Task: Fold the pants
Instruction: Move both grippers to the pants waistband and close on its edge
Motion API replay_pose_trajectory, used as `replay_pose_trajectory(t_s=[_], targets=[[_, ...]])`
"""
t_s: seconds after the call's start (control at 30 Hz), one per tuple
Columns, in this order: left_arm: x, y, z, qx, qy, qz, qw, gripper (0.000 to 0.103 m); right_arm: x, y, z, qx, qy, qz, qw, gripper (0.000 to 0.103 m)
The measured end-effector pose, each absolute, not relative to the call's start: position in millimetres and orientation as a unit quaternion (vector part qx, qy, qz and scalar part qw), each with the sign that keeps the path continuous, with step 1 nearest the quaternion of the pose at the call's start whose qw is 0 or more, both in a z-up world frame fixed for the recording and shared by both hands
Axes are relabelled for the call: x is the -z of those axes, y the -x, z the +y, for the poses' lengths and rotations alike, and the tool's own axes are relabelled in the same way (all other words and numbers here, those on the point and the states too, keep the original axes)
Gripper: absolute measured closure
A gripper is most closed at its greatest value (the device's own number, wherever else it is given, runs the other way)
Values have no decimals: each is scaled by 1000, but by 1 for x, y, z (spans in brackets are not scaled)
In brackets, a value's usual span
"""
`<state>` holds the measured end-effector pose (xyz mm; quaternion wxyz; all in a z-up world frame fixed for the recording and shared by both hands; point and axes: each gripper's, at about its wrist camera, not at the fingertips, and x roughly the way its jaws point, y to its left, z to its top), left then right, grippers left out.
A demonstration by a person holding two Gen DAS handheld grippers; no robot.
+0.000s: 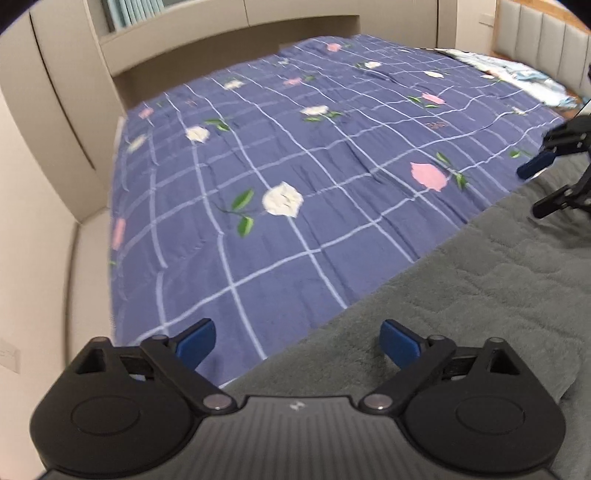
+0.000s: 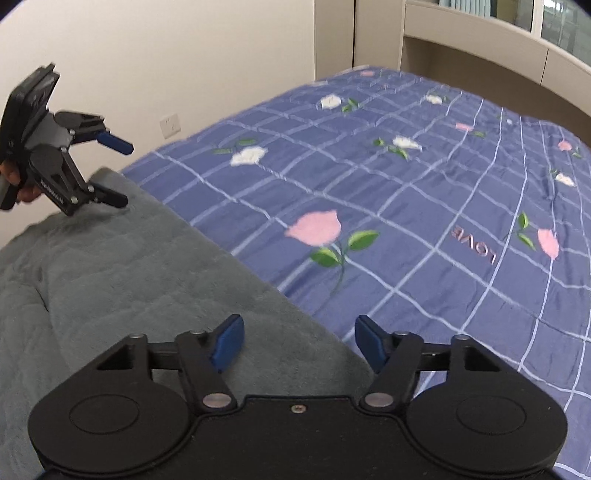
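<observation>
The grey-green fleece pants (image 1: 461, 295) lie flat along the near edge of the bed; they also show in the right wrist view (image 2: 147, 280). My left gripper (image 1: 297, 341) is open and empty, held just above the pants' far edge. It also shows at the left of the right wrist view (image 2: 123, 173), open above the pants' end. My right gripper (image 2: 299, 341) is open and empty above the pants' far edge. It also shows at the right of the left wrist view (image 1: 535, 190), open.
The bed is covered by a blue checked sheet with flowers (image 1: 295, 166), also in the right wrist view (image 2: 424, 206). A beige headboard and shelf (image 1: 221, 33) stand behind. Light patterned bedding (image 1: 532, 77) lies at the far right corner. A white wall (image 2: 166, 55) with a socket stands on the left.
</observation>
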<state>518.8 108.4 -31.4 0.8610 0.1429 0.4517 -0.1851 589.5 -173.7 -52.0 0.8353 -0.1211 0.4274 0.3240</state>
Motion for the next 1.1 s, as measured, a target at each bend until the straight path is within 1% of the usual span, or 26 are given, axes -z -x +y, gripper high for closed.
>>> replay_pose_trajectory(t_s=[0.03,0.07,0.23,0.27,0.3,0.4,0.43,0.47,0.5,0.53,0.57,0.63,0.73,0.93,1.03,1.1], targets=[[32,-522,110,195,-131,460,856,7,54,-591,-176,-323,119,432,834,43],[33,-525,112,204,-121,469,851,10,57,-593,-179,-323,117,437,832,44],[43,-536,111,215,-106,511,825,13,64,-595,-187,-330,116,447,824,44],[45,-537,110,216,-107,517,822,18,64,-596,-187,-330,114,449,822,44],[45,-538,108,217,-106,520,819,20,65,-597,-186,-331,113,451,821,43],[44,-539,105,226,-101,525,814,40,67,-599,-182,-330,118,455,819,43],[43,-538,104,232,-97,526,812,55,68,-598,-181,-331,121,456,817,46],[41,-537,103,232,-94,527,812,64,70,-598,-179,-332,125,459,815,49],[40,-536,101,226,-97,528,813,67,71,-597,-178,-330,128,461,814,57],[39,-534,99,220,-103,528,813,78,71,-596,-177,-328,130,461,815,65],[38,-532,96,216,-111,527,815,84,70,-595,-176,-326,133,460,815,69],[33,-525,91,208,-127,518,820,90,67,-591,-175,-318,142,456,819,87],[22,-516,86,195,-135,502,832,93,63,-585,-174,-311,154,442,827,96],[-7,-510,92,174,-119,452,867,95,39,-579,-173,-288,166,399,855,98],[-10,-516,92,153,-111,437,880,95,29,-585,-169,-267,174,379,869,98],[-5,-524,90,139,-107,440,881,95,29,-592,-165,-254,178,378,872,98]])
